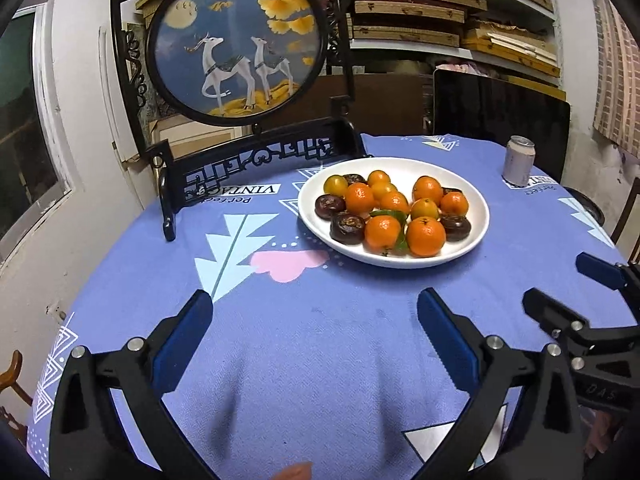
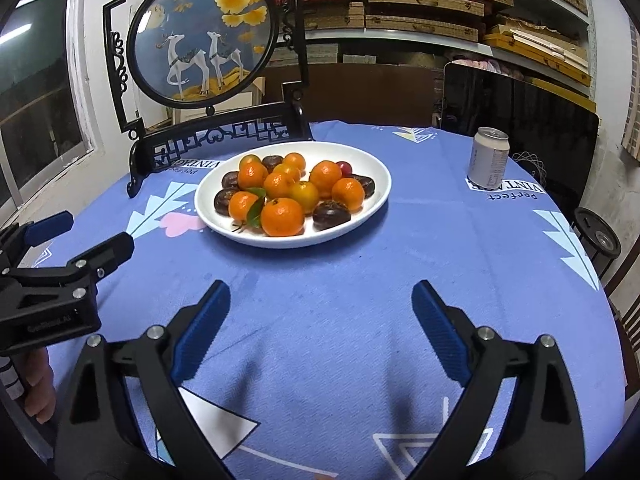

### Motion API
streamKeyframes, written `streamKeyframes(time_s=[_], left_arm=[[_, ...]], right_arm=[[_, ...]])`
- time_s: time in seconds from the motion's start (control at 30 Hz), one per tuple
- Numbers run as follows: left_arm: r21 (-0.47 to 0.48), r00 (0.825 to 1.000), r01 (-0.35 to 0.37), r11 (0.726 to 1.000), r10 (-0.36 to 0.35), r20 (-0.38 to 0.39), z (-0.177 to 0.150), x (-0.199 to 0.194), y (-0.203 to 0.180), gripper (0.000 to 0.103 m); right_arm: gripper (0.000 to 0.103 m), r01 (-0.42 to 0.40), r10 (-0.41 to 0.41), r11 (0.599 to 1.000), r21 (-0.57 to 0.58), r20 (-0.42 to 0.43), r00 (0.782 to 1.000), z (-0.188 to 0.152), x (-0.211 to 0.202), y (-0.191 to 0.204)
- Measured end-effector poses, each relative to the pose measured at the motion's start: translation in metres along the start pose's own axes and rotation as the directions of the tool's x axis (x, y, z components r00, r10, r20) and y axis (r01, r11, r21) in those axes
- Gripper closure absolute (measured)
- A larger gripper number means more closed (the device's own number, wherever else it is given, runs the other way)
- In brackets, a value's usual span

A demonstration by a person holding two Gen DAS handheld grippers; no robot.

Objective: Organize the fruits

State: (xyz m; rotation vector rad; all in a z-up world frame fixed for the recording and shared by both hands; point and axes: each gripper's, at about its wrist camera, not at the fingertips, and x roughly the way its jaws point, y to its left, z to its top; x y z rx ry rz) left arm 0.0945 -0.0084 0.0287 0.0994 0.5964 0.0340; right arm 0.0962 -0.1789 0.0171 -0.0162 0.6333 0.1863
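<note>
A white plate (image 1: 476, 236) stands on the blue tablecloth and shows in the right wrist view too (image 2: 376, 168). It holds several orange mandarins (image 1: 425, 236) (image 2: 282, 216) and several dark brown fruits (image 1: 347, 227) (image 2: 331, 214), plus a small red fruit (image 2: 345, 167). My left gripper (image 1: 314, 304) is open and empty, hovering over the cloth short of the plate. My right gripper (image 2: 320, 296) is open and empty, also short of the plate. Each gripper shows at the edge of the other's view, the right one (image 1: 560, 284) and the left one (image 2: 96, 232).
A drink can (image 1: 519, 161) (image 2: 489, 158) stands right of the plate. A round deer picture in a black stand (image 1: 236, 40) (image 2: 202, 40) is behind the plate on the left. A dark screen (image 1: 504, 116) and shelves of boxes lie behind the table.
</note>
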Motion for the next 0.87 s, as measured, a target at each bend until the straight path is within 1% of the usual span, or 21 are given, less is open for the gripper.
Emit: streamKeyframes(time_s=[0.33,0.5,0.67,0.77,0.87], left_arm=[[-0.019,0.999,0.040,0.999,-0.040,-0.011,0.000,0.001,0.001,0.001],[-0.039,0.999,0.027,0.999,-0.026,0.028,-0.003,-0.005,0.002,0.001],[-0.045,0.999,0.038,0.998,-0.037,0.006,0.000,0.000,0.005,0.001],[-0.081,0.999,0.042,0.996,-0.043,-0.015,0.000,0.003,0.010,0.001],[-0.088,0.999,0.035,0.996,-0.036,-0.018,-0.001,0.003,0.011,0.001]], right_arm=[[0.008,-0.008,0.008,1.000,-0.013,-0.015,1.000,-0.002,0.002,0.003],[0.008,-0.011,0.011,1.000,-0.016,-0.019,1.000,-0.002,0.003,0.003],[0.008,-0.013,0.013,1.000,-0.016,-0.020,1.000,-0.002,0.003,0.003],[0.008,-0.014,0.013,1.000,-0.018,-0.023,1.000,-0.003,0.003,0.005],[0.008,-0.016,0.015,1.000,-0.023,-0.027,1.000,-0.004,0.003,0.007]])
